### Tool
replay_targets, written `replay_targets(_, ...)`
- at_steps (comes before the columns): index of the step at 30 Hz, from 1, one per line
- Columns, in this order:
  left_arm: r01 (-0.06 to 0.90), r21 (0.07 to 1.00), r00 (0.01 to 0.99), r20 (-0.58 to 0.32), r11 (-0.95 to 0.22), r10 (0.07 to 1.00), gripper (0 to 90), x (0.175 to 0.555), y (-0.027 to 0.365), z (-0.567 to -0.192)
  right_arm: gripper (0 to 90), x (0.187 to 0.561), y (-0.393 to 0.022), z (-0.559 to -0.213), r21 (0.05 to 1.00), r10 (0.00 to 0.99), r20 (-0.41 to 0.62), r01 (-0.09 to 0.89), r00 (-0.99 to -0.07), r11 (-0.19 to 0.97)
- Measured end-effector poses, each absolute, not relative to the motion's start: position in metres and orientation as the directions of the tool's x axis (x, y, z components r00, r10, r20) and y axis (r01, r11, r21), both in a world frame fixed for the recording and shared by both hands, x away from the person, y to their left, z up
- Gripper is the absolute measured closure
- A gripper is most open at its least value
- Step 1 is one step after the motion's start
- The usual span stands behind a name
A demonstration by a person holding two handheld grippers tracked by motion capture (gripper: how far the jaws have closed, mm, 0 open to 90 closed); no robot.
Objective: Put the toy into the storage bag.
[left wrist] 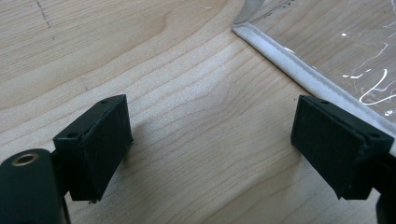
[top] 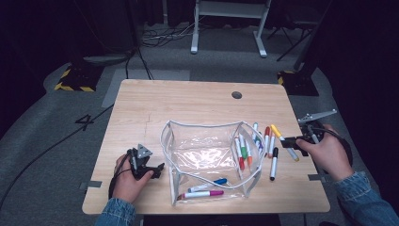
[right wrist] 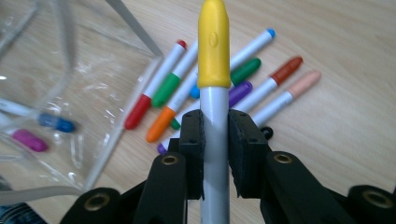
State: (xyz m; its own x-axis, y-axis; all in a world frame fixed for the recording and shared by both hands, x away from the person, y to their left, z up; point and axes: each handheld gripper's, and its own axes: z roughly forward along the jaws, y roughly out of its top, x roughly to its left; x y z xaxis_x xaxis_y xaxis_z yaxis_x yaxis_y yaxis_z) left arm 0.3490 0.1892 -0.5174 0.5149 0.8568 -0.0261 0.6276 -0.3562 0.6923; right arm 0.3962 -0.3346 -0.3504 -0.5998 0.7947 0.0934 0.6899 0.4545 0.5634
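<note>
Carry the yellow-capped white marker (right wrist: 214, 74) to the clear plastic zip pouch (top: 207, 155).
Your right gripper (right wrist: 215, 140) clamps its barrel, just beside the pouch; your left gripper (left wrist: 210, 144), jaws spread empty over the tabletop (top: 188, 101), can steady the pouch's rim.

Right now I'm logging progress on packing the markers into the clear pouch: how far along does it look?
Barely started. Done: a blue-capped marker and a pink-capped marker lie inside the clear pouch. In hand: the right gripper has its jaws shut on the yellow-capped marker. Left: a cluster of loose markers on the table. The left gripper sits open beside the pouch.
</note>
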Motion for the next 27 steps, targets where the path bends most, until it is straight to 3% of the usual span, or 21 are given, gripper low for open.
replay_targets(15, 0.629, 0.690, 0.516, -0.028, -0.357, 0.856, 12.7, 0.349, 0.189, -0.517, 77.1, 0.381, -0.250, -0.288, 0.612, 0.613, 0.073, 0.521, -0.787, 0.595)
replay_targets(27, 0.629, 0.690, 0.516, -0.027, -0.357, 0.856, 12.7, 0.349, 0.189, -0.517, 77.2, 0.369, -0.174, -0.288, 0.568, 0.449, 0.076, 0.409, -0.890, 0.714)
